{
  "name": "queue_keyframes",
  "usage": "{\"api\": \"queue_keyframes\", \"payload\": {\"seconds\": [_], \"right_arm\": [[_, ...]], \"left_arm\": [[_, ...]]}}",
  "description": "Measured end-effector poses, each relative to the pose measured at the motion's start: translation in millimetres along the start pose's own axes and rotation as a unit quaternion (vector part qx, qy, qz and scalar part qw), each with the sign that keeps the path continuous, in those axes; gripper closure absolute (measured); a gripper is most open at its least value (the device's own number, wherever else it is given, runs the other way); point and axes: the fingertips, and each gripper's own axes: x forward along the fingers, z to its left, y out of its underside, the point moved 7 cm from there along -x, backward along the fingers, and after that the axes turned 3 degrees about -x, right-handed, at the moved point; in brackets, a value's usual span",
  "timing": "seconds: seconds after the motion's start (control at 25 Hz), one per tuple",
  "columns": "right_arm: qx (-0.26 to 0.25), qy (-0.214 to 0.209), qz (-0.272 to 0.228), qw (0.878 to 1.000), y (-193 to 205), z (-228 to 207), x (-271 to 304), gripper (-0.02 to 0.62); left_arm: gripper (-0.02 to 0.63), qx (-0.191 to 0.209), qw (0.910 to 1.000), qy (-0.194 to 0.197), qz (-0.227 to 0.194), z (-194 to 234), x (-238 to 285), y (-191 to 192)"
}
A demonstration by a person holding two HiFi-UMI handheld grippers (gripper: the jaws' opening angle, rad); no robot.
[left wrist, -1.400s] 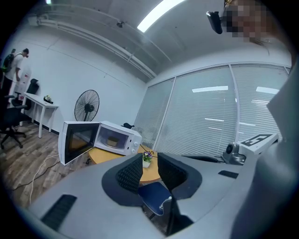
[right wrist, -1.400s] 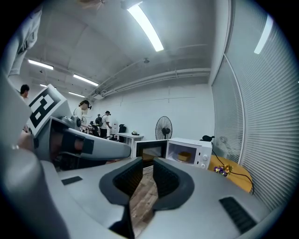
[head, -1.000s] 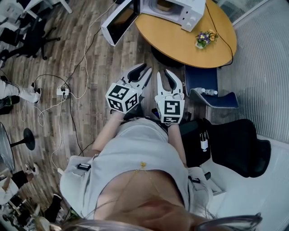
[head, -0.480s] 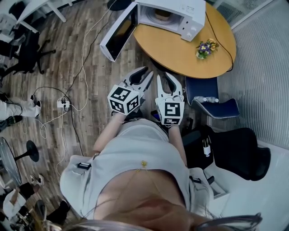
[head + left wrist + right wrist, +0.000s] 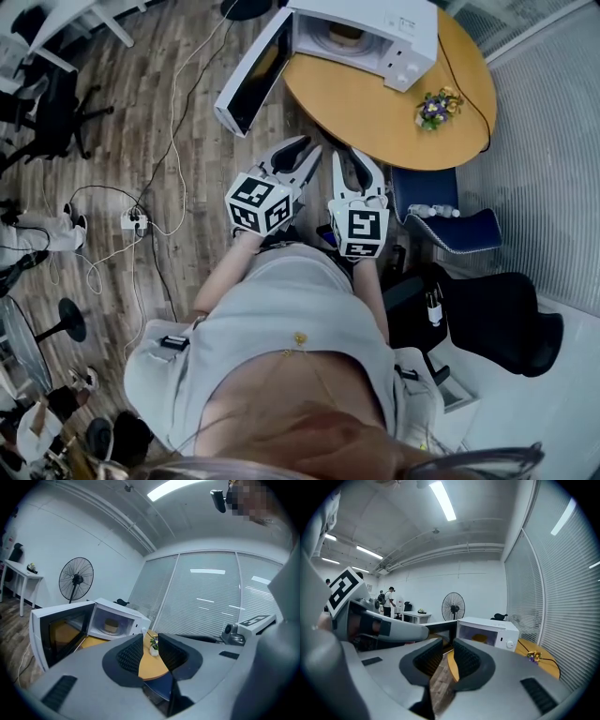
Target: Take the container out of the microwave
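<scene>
**Small tan container, well ahead of both grippers**

The container (image 5: 111, 626) sits inside the microwave (image 5: 123, 613), ahead of the left gripper (image 5: 302, 148) and off to the left of the line its jaws point along. From the right gripper (image 5: 354, 159) it lies ahead and slightly to the right. It is well apart from both. The door (image 5: 251, 70) hangs wide open on the left gripper's side, so the way in looks clear.

Both grippers are released, with the jaws apart and only table (image 5: 375, 103) and floor showing through the gaps.

The container looks like a low, round tub, probably light and thin-walled, more likely to buckle than to break. Whether it has a lid or anything inside is too small to tell. It may be warm.

I would take it across opposite sides of the wall, just below the rim where a tub is stiffest, and squeeze gently. Keep it level while drawing it out, since a smooth wall could slip and the contents could spill.
</scene>
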Motion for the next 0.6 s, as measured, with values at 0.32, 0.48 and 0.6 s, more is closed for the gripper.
{"api": "queue_keyframes", "payload": {"seconds": [0.32, 0.48, 0.6], "right_arm": [[0.01, 0.012, -0.003, 1.0, -2, 9, 28, 0.514], [0.015, 0.014, 0.0, 1.0, -3, 12, 35, 0.514], [0.015, 0.014, 0.004, 1.0, -4, 13, 40, 0.512]], "left_arm": [[0.505, 0.001, 0.9999, 0.013, 0.006, 28, 7, -9], [0.505, 0.0, 0.9999, 0.013, 0.011, 37, 7, -12], [0.505, -0.005, 0.9998, 0.014, 0.011, 42, 7, -12]]}}
